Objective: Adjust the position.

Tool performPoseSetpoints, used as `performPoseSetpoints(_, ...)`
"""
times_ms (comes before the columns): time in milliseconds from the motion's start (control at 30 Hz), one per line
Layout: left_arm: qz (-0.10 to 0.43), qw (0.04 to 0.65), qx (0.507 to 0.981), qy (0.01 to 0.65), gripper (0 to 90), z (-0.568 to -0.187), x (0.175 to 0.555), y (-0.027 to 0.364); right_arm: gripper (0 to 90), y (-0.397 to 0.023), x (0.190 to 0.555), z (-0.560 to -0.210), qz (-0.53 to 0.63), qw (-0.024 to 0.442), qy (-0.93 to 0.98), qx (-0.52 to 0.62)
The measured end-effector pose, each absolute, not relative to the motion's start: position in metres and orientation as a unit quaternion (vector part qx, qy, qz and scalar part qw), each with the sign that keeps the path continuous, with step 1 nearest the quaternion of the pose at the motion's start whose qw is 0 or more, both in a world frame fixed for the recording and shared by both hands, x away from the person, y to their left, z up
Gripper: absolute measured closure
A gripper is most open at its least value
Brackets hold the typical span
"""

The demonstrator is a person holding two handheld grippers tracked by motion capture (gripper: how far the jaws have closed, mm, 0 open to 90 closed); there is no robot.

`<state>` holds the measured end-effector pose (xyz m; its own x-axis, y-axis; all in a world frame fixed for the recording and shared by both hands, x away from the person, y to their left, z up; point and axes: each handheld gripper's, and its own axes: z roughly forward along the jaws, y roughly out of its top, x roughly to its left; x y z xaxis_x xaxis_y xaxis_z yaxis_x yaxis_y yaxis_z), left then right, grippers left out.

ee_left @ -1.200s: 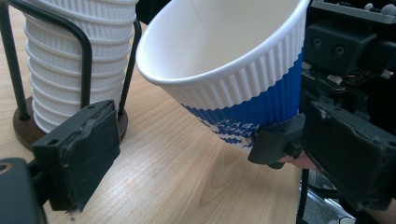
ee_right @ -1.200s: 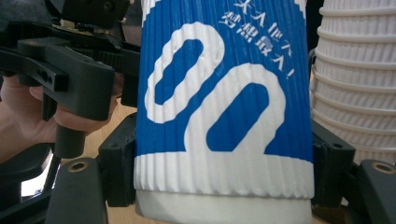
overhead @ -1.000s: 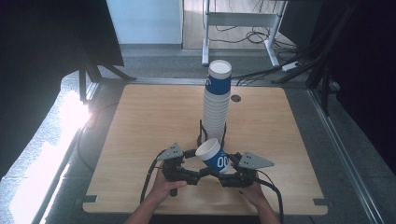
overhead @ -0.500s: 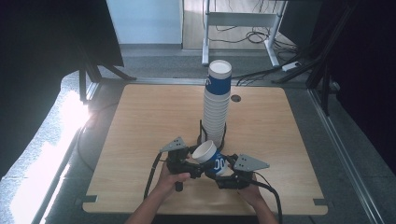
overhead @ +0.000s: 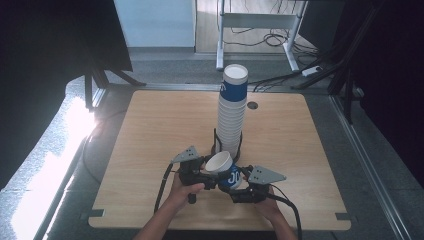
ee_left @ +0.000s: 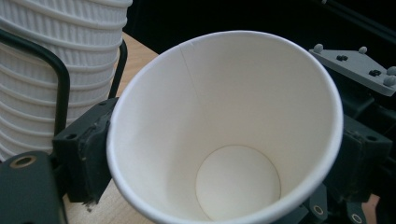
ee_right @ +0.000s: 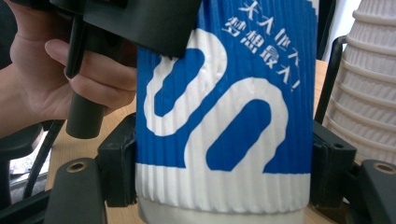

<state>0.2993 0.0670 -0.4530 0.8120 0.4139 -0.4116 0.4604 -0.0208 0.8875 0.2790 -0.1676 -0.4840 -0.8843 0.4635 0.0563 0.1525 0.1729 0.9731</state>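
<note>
Blue and white, the ribbed paper cup [overhead: 226, 170] sits low in the middle of the high view, tipped so its open mouth faces up and to the left, held above the tabletop [overhead: 150, 130] between the two grippers. From the lower right of that frame the right gripper [overhead: 240, 184] is clamped on the cup's body; in the right gripper view its black pads press both sides of the ribbed sleeve [ee_right: 224, 116], which stands in the centre of that frame with a white squiggle and white characters on blue. The left gripper [overhead: 207, 172] comes in from the lower left of the high view, and its jaws have just been closing with the cup's rim end between them; in the left gripper view the white inside of the cup [ee_left: 229, 130] takes up the middle of the frame, with a black pad close against the rim at the left and another at the right (whether they press yet I cannot tell). Just above the grippers in the high view rises a tall stack [overhead: 232, 110] of the same cups in a black wire holder [overhead: 216, 142], its top cup showing a blue band. That stack also stands at the upper left of the left gripper view and at the right edge of the right gripper view.
</note>
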Motion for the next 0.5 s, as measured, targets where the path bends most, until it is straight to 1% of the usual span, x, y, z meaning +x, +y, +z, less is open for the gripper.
performPoseSetpoints(200, -0.007, 0.624, 0.724, 0.292, 12.4, -0.449, 0.298, 0.066, 26.0, -0.167, 0.28, -0.482, 0.607, 0.117, 0.759, 0.203)
performPoseSetpoints(400, 0.013, 0.615, 0.737, 0.281, 12.5, -0.442, 0.296, 0.068, 19.9, -0.17, 0.281, -0.48, 0.602, 0.108, 0.763, 0.211)
performPoseSetpoints(500, 0.018, 0.612, 0.74, 0.279, 12.5, -0.44, 0.296, 0.069, 18.9, -0.172, 0.281, -0.478, 0.601, 0.109, 0.763, 0.21)
